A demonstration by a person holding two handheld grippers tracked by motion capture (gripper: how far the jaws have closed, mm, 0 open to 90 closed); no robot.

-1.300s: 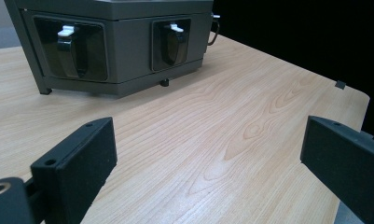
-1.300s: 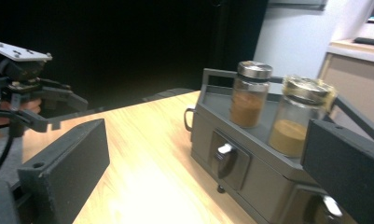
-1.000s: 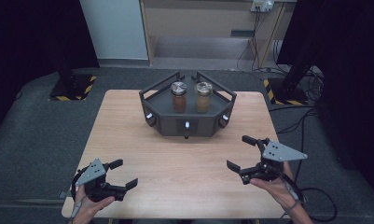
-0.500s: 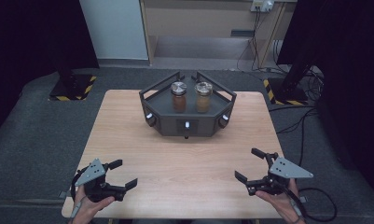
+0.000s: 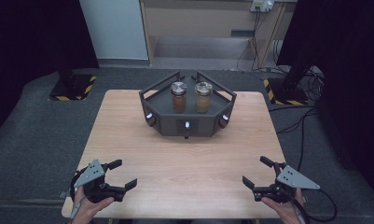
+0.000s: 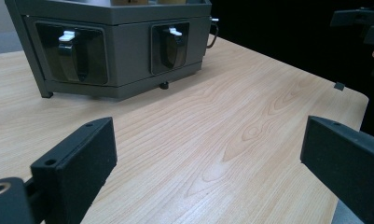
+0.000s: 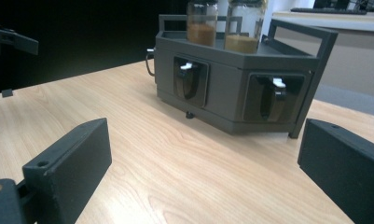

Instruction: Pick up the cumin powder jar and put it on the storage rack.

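1. Grey metal rack [image 5: 187,122] stands at the far middle of the wooden surface [image 5: 184,163], carrying two jars: left jar [image 5: 178,96] with darker brown fill, right jar [image 5: 203,96] with paler fill; both upright, just beside each other, lids on

2. Left gripper [image 5: 119,175] hovers at the near left corner, right gripper [image 5: 258,170] at the near right; both well apart from the rack, both with jaws spread wide and holding nothing; in the two gripper views the jaws frame bare wood with the rack beyond

3. The step in hand looks like the approach to the jars; judged from this, bring each gripper forward on its own side, left to the left jar, right to the right jar, so the arms need not cross

4. Rise above the rack's rails [image 7: 302,29] before closing in; they stand up around the jars and could catch a jaw coming in low

5. Keep the jaws apart until a jar sits squarely between them; grip the glass body below the lid, not the lid itself; glass is smooth, so close level and firm

6. Lift straight up; the jars stand close, and a tilt may knock the neighbour
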